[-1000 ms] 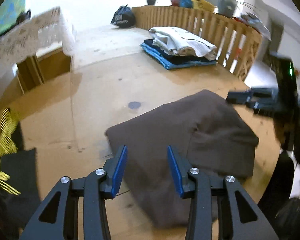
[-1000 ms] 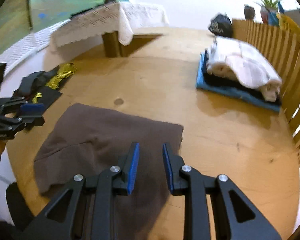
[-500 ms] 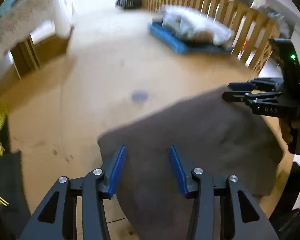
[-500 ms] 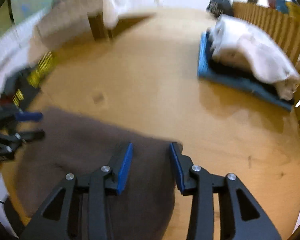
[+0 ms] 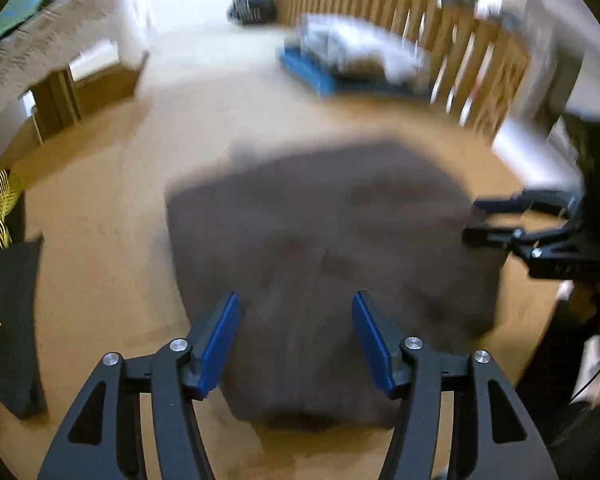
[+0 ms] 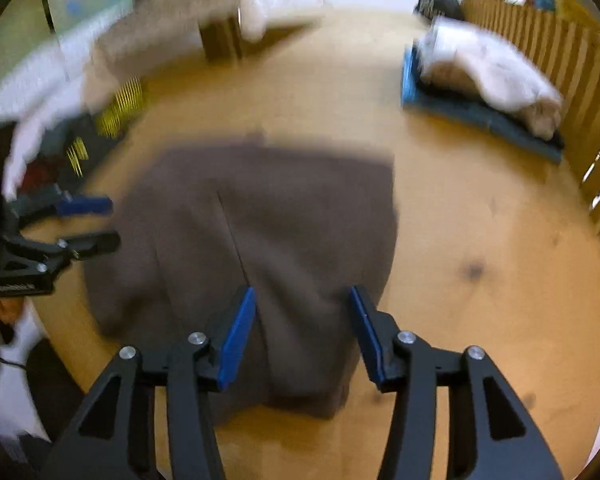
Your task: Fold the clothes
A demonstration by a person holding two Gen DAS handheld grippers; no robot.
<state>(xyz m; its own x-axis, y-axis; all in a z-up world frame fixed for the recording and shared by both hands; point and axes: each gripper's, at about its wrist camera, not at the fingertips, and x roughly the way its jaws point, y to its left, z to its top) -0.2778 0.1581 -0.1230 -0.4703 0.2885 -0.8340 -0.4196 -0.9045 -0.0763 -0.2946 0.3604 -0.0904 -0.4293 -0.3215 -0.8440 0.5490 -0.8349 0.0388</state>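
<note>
A brown folded garment (image 5: 320,248) lies flat on the wooden table (image 5: 112,208). My left gripper (image 5: 296,308) hovers over its near edge, jaws opening, nothing pinched between the blue pads. In the right wrist view the same brown garment (image 6: 268,220) fills the middle, with a seam running down it. My right gripper (image 6: 302,300) hangs above its near right part, jaws opening and empty. Each gripper shows in the other's view: the right gripper (image 5: 496,220) at the garment's right edge, the left gripper (image 6: 88,220) at its left edge.
A stack of folded clothes (image 5: 348,56), white on blue, sits at the far right by a wooden slat fence (image 5: 460,40). A black and yellow garment (image 5: 4,264) lies at the table's left. A lace-covered stand (image 5: 52,60) is at the back left.
Both grippers have widened and dropped closer to the brown garment, which now looks larger in both views. The views are blurred by the motion.
</note>
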